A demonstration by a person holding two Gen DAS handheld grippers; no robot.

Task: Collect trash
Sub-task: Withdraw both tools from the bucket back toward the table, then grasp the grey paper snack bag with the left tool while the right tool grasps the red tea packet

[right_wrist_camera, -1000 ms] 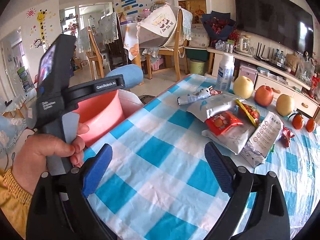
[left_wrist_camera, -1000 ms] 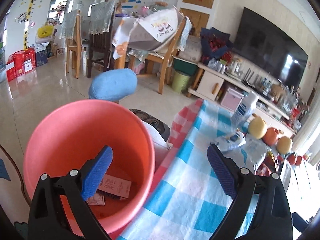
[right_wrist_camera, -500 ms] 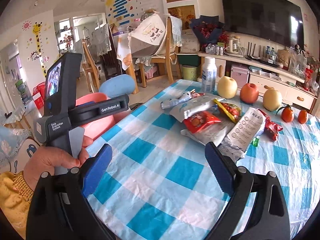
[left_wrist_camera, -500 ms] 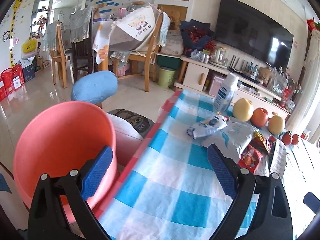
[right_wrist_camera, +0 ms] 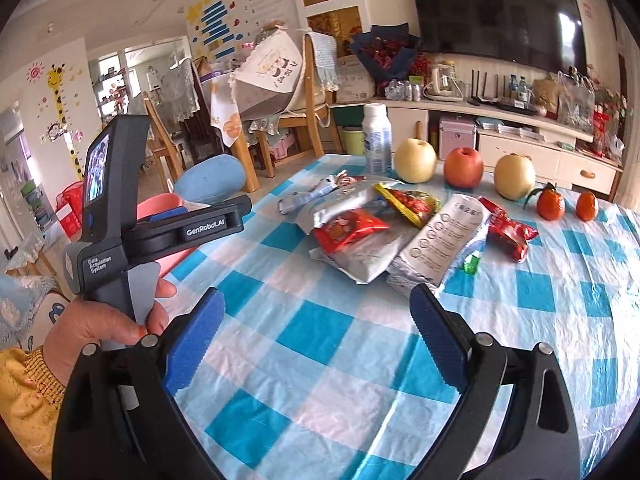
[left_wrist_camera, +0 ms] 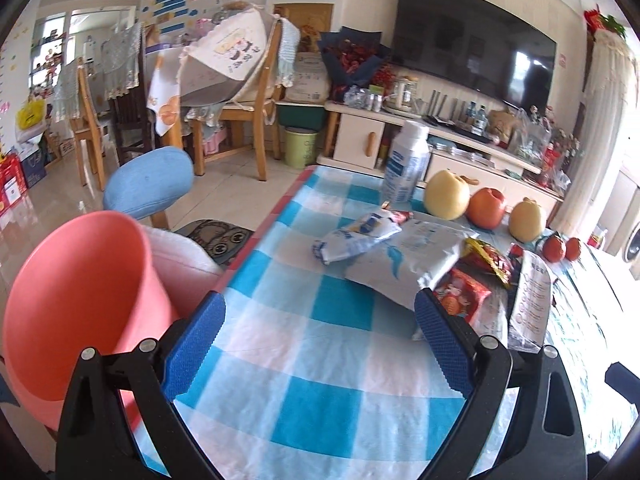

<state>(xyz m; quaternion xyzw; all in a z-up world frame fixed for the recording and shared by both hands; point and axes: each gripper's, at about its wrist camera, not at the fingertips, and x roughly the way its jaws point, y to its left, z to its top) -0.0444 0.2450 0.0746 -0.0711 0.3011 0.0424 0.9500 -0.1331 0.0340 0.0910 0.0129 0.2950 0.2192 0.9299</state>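
Observation:
A pile of trash lies on the blue-checked table (left_wrist_camera: 320, 384): a blue-white wrapper (left_wrist_camera: 356, 236), a big white bag (left_wrist_camera: 404, 268), a red snack packet (left_wrist_camera: 460, 300) and a printed white pouch (left_wrist_camera: 530, 300). My left gripper (left_wrist_camera: 318, 308) hangs open and empty over the cloth, short of the pile. The pink bucket (left_wrist_camera: 80, 300) stands off the table's left edge. My right gripper (right_wrist_camera: 316, 300) is also open and empty, nearer than the same red packet (right_wrist_camera: 348, 228), pouch (right_wrist_camera: 444, 236), a red wrapper (right_wrist_camera: 508, 232) and a small green scrap (right_wrist_camera: 472, 262).
Behind the pile stand a white bottle (right_wrist_camera: 376, 140), two pears, an apple (right_wrist_camera: 464, 168) and two tangerines (right_wrist_camera: 550, 204). A hand (right_wrist_camera: 100, 320) holds the left tool by the bucket (right_wrist_camera: 160, 204). A blue stool (left_wrist_camera: 148, 184) and wooden chairs stand on the floor beyond.
My left gripper has swung right, from above the bucket's mouth to over the table facing the trash pile. The right gripper shifted a little toward the pile. Both stayed open.

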